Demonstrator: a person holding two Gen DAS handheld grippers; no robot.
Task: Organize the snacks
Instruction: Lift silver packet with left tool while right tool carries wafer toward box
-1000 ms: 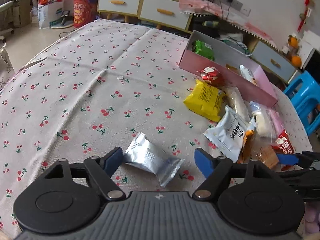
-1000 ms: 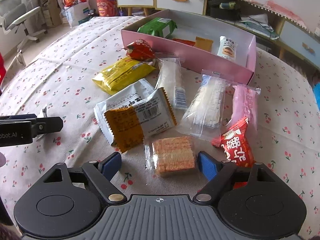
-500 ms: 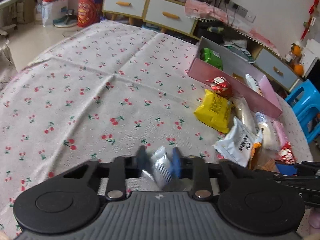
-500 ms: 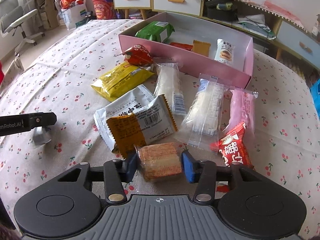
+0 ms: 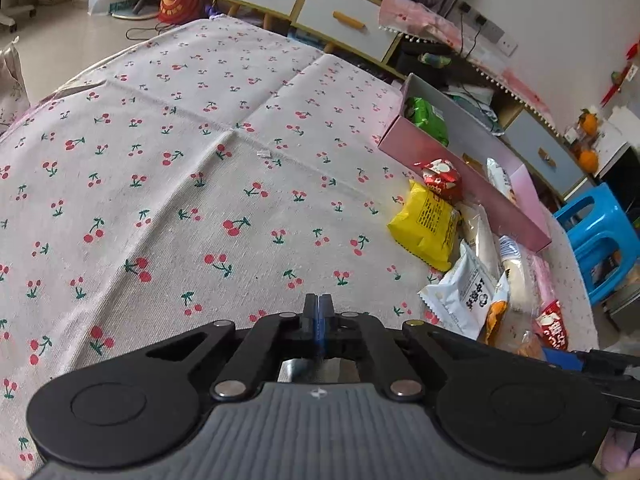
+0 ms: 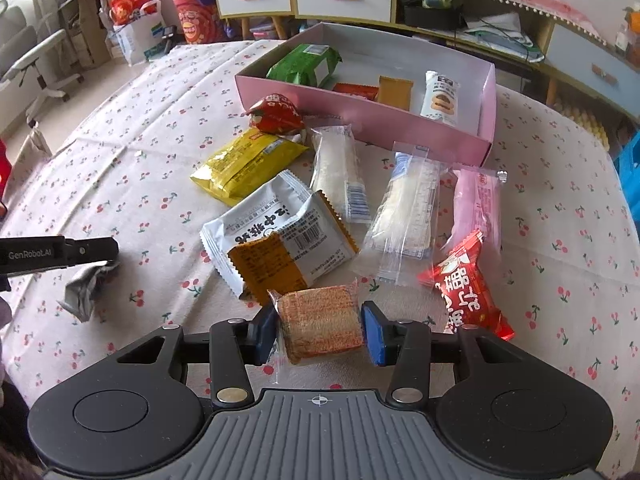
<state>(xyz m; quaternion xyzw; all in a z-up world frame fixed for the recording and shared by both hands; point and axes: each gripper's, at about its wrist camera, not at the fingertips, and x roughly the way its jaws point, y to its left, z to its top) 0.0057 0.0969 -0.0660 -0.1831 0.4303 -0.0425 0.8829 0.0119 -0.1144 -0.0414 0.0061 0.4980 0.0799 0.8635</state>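
Mid-pickup: right hand-held gripper clamped on the cracker just above the desk, left hand-held gripper just closed tight on the crumpled silver packet. Next, judged: lift both, carry over the loose snacks, release inside the pink box. Silver packet nearly hidden under the left wrist camera's own housing; box's far corner cut off there.

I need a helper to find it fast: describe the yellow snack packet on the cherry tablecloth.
Start at the long pink cardboard box on the cherry-print tablecloth. Just in front of its left end lies a round red foil packet, and the glossy yellow pillow packet touches it on the near side. It is the only yellow wrapper; its neighbours are red, white or clear.
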